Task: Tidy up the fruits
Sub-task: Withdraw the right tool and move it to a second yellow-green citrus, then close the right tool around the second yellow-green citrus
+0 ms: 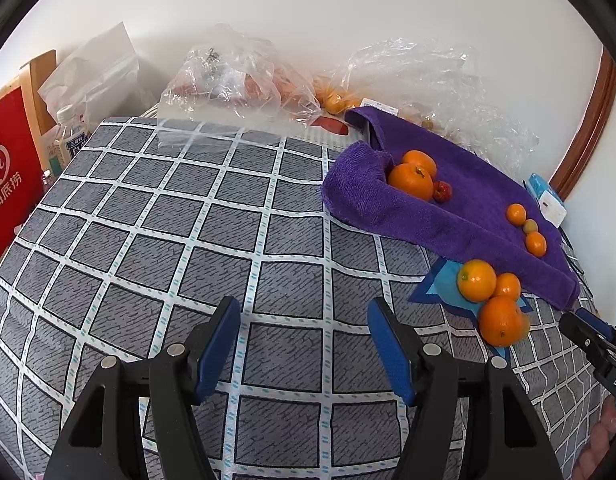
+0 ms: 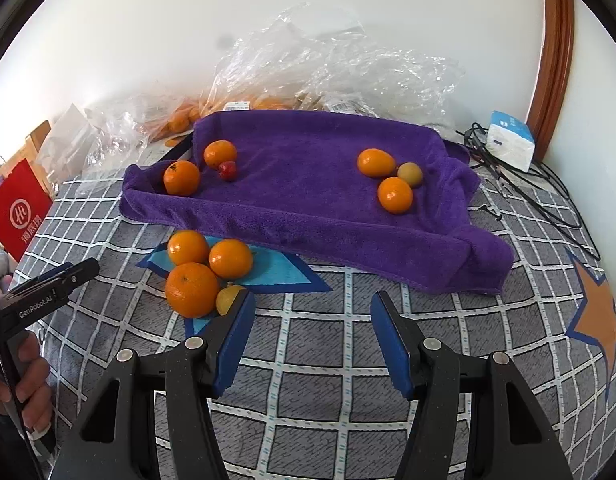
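Both my grippers are wide open with nothing in them: left gripper (image 1: 303, 320) over bare checked cloth (image 1: 167, 220), right gripper (image 2: 312, 316) at lower centre. The loose oranges (image 2: 191, 290) sit bunched lower left of the right view, touching, just outside the purple towel tray (image 2: 308, 216). My worry: my left finger (image 2: 235, 336) is right beside the small yellow fruit (image 2: 227, 298), so nudging it could roll the whole pile apart.
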The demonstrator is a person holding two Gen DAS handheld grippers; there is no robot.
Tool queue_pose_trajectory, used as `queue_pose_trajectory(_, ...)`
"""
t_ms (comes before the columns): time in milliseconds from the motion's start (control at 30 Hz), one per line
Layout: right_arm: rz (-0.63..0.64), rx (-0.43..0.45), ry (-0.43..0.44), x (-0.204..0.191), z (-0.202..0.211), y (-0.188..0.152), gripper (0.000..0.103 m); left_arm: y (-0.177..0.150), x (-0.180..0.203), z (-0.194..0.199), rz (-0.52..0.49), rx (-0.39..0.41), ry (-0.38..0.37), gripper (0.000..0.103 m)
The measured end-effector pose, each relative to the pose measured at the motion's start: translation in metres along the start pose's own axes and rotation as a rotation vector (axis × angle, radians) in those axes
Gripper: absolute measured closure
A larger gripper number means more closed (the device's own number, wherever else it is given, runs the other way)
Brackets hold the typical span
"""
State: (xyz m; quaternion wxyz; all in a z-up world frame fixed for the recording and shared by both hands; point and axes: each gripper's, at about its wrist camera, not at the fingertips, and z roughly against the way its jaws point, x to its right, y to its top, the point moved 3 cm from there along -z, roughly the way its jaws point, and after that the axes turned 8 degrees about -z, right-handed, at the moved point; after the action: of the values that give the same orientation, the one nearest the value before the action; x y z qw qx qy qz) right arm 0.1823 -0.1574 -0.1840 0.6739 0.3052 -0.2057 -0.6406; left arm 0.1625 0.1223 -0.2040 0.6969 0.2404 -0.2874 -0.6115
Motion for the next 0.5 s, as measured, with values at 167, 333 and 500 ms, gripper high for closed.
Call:
queue_pose_trajectory(167, 0.015, -0.008, 0.058, -0.014, -0.006, -0.004, 0.053, 0.0, 0.001, -0.001, -0.001, -0.001, -0.001, 0.038)
queue_pose_trajectory(333, 0.064, -0.041, 0.093, -0.034, -0.021, -0.012, 0.065, 0.0, 0.0, -0.001, 0.0, -0.001, -0.002, 0.037)
queue_pose_trajectory(500, 0.098, -0.053, 0.092, -0.045, -0.034, -0.013, 0.073, 0.001, 0.0, -0.002, -0.004, -0.003, -0.002, 0.036)
